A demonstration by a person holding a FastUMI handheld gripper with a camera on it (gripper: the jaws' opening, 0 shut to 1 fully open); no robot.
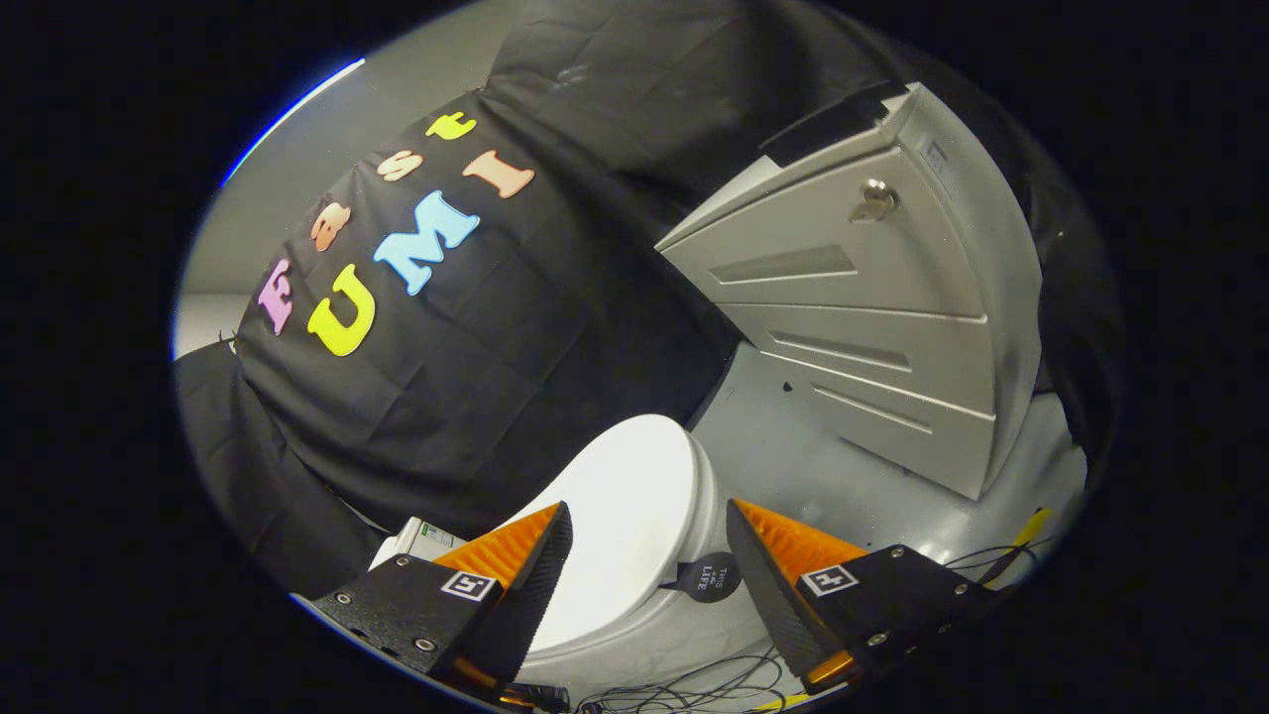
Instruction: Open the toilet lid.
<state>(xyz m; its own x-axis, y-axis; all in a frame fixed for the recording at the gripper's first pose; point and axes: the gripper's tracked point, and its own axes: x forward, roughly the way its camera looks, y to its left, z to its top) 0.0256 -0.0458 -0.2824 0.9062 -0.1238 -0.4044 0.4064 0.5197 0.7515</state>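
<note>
Above the toilet, claw held clear: catalogue of the scene, each place given relative to the toilet.

Toilet lid (625, 516): white, closed flat on the bowl; lies between and just beyond the fingers. Task item, not yet raised.

Claw (649, 565): fingers wide apart, holding nothing, touching nothing; one finger to each side of the lid's near part. Judged reason: spread so the lid's edge can pass between them for a pinch or an under-edge lift.

Fingers (516, 565): each carries a small square printed marker on its housing, a pattern and no wording; presumably for tracking.

Round tag (712, 577): dark disc at the toilet's side, below the lid's rim; small printed words, too small to give with confidence.

Drawer cabinet (872, 307): grey, several recessed pull slots, a keyed lock on its top drawer; stands on the floor well apart from the toilet, on the far side. No readable writing.

Small box (421, 540): white with a green patch, just beside the toilet behind one finger; label illegible.

Cables (694, 684): thin dark leads loose on the floor at the toilet's foot, under the claw.

Floor (793, 446): grey, between toilet and cabinet.

Next step, judged: lower the claw to the lid's front edge; the smooth, rounded rim may slip.
</note>
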